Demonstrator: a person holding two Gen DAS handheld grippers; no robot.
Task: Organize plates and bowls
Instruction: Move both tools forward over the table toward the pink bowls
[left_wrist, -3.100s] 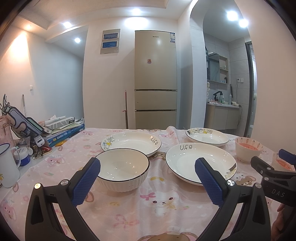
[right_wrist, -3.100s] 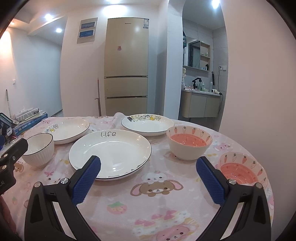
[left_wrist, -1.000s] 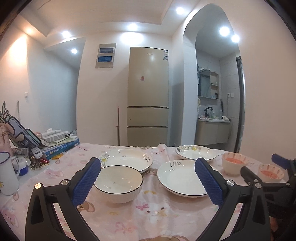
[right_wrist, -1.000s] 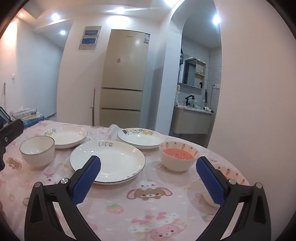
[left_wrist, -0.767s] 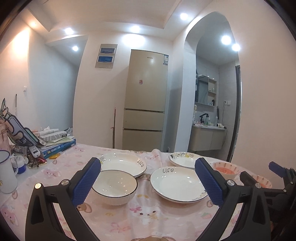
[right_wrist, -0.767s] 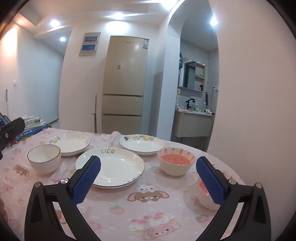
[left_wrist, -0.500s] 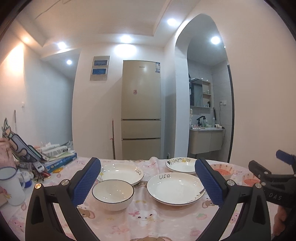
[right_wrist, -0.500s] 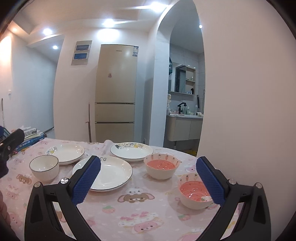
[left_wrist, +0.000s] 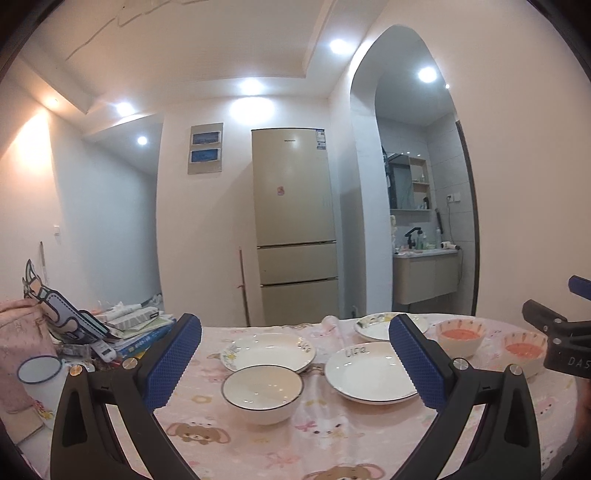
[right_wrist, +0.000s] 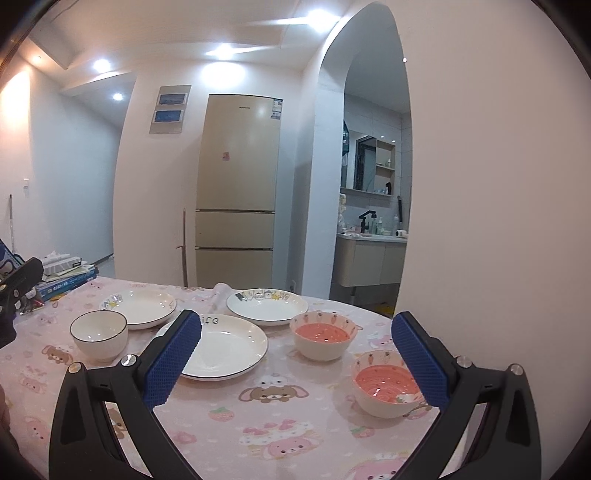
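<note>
**Both grippers wide open above a table of loose plates and bowls**

While neither tool has hold of anything, the left gripper (left_wrist: 293, 360) hangs above the table (left_wrist: 258, 446) with its blue-padded jaws spread wide and nothing between them. Straight ahead of it, between the two fingers, sits the white bowl (left_wrist: 263, 393) with a dark rim. Just past that bowl lies a white plate (left_wrist: 268, 350), and ahead to the gripper's right lies the larger plate marked "Life" (left_wrist: 371, 373), partly behind the right finger. A third plate with a patterned rim (left_wrist: 373, 326) lies farther off on the same side.

The right gripper (right_wrist: 295, 356) is likewise fully spread and empty. The "Life" plate (right_wrist: 221, 349) lies ahead of its left finger, which covers part of the rim. Ahead, between the fingers, stands a carrot-patterned bowl (right_wrist: 323, 334) with an orange-pink inside; a second carrot bowl (right_wrist: 384, 384) stands nearer, close by the right finger. The patterned-rim plate (right_wrist: 266, 301) lies beyond the first carrot bowl, and the white bowl (right_wrist: 99, 334) and plain plate (right_wrist: 138, 302) are well off to this gripper's left.

All the dishes stand apart on a pink cartoon tablecloth (right_wrist: 258, 421), none stacked. A stack of books (left_wrist: 142, 332) and a white mug (left_wrist: 40, 380) lie to the left gripper's left, and a beige fridge (right_wrist: 238, 192) stands beyond the table.
</note>
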